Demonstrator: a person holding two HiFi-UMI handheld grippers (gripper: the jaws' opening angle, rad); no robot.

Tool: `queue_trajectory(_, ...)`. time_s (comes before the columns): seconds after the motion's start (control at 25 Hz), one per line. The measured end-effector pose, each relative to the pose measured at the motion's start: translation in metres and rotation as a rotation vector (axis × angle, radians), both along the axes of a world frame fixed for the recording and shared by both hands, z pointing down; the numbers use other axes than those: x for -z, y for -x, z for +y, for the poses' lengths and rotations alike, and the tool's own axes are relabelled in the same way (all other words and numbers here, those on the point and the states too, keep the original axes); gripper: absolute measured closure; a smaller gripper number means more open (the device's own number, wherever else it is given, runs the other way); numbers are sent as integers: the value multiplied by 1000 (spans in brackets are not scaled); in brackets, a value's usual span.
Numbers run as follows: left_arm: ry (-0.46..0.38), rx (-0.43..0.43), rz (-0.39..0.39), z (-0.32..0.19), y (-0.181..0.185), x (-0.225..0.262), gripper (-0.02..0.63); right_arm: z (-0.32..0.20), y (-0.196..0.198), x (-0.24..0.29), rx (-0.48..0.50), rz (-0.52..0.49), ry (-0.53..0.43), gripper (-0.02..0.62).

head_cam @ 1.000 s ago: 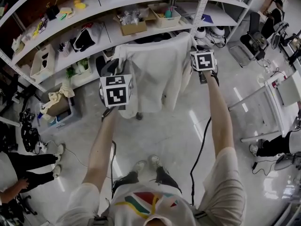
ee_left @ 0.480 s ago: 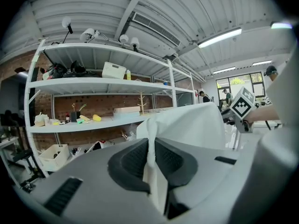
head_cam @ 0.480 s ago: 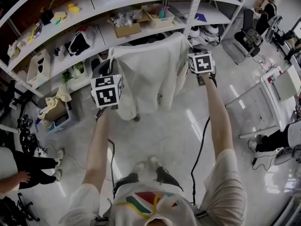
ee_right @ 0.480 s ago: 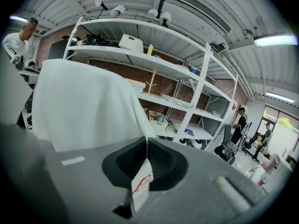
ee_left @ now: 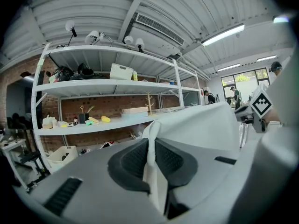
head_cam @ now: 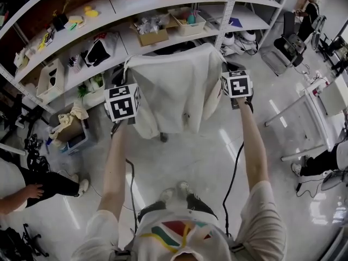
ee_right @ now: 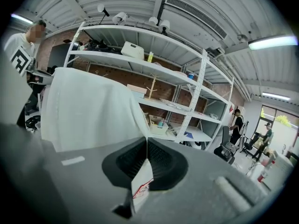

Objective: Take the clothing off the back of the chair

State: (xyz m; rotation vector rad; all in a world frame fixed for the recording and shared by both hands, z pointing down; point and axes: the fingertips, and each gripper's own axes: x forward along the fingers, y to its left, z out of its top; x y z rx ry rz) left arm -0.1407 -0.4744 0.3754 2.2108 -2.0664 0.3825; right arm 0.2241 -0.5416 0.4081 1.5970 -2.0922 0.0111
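Soft, light and limp, the clothing (head_cam: 174,91), draped over the chair (head_cam: 162,137) at upper centre, was pinched at its top corners, judged the best hold, by the left gripper (ee_left: 152,164), its jaws just closed on a fold, and the right gripper (ee_right: 144,164), clamped on fabric and label (ee_right: 140,188).

The clothing (head_cam: 176,88) is white, the left claw (ee_left: 150,146) and right claw (ee_right: 145,150) grey with black pads (ee_left: 131,162).
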Motion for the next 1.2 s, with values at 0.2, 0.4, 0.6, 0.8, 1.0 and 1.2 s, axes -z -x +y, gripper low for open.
queue_trajectory(0.2, -6, 47, -11, -1, 26, 0, 568, 25, 16, 3, 25, 19, -19, 591)
queue_trajectory(0.4, -16, 91, -43, -4, 59, 3, 573, 42, 38, 9, 49, 25, -38, 591)
queue_trajectory(0.6, -14, 130, -53, -5, 85, 5, 577, 57, 58, 15, 77, 11, -50, 591)
queue_trajectory(0.8, -15, 155, -70, -9, 102, 7, 578, 65, 72, 20, 80, -5, -63, 591)
queue_trajectory(1.0, -21, 160, -65, -11, 108, 8, 578, 68, 77, 19, 63, -2, -72, 591)
queue_trajectory(1.2, -39, 162, -64, -11, 111, 9, 581, 68, 78, 22, 43, 15, -90, 591)
